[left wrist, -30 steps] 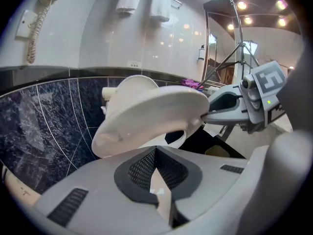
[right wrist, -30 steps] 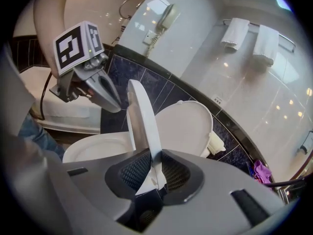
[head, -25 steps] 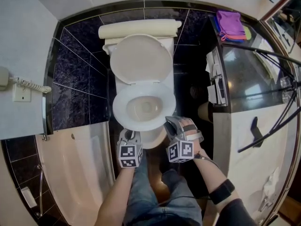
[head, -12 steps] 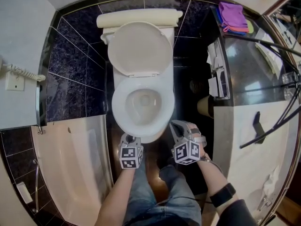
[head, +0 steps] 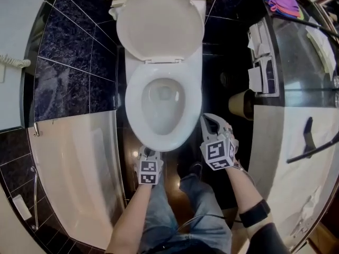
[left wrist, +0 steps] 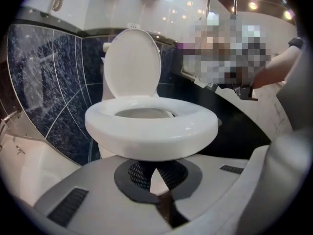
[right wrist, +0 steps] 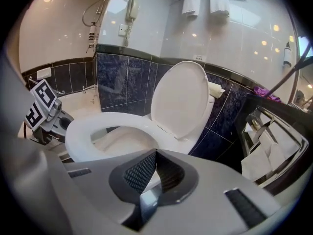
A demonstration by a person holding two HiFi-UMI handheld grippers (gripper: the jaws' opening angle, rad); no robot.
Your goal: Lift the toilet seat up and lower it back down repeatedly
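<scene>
The seat (head: 134, 102) lies flat on the bowl (head: 159, 118), and the lid (head: 160, 23) stands upright behind it. My left gripper (head: 149, 153) is just before the front edge of the seat, and the right gripper (head: 207, 121) is beside its front right edge. Both have the jaws pressed together, with nothing between them. I judge the seat to be stiff, smooth plastic, rather light but slippery, turning on hinges at the back, so I would hook under its front edge. The bowl holds, I think, only a little water.
</scene>
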